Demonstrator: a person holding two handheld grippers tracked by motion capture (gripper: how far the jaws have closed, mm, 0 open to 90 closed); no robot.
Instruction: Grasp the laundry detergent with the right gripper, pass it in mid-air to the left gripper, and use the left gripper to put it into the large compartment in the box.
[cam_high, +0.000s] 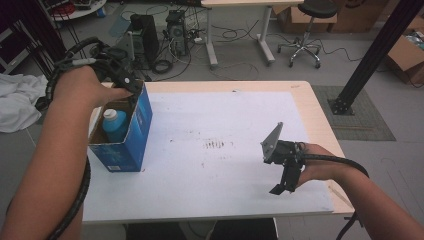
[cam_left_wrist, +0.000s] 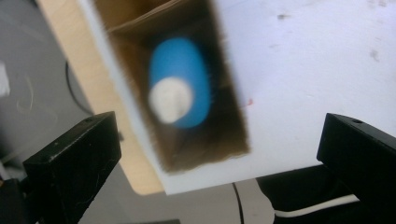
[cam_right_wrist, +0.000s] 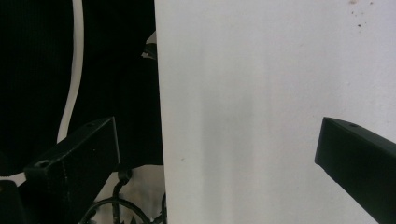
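1. A blue bottle (cam_high: 115, 125) with a white cap is seen standing upright inside the open blue box (cam_high: 131, 145) at the table's left edge — placement is judged complete.
2. The left gripper (cam_high: 131, 86) is held above the box opening, jaws spread wide, nothing between them.
3. The right gripper (cam_high: 284, 186) is held near the table's front right, jaws released and empty.
4. Remaining work is judged to be withdrawal of the left gripper — possibly closing of the box.
5. The white table surface (cam_high: 225, 165) carries no obstruction; the box walls stand closest to the left gripper.
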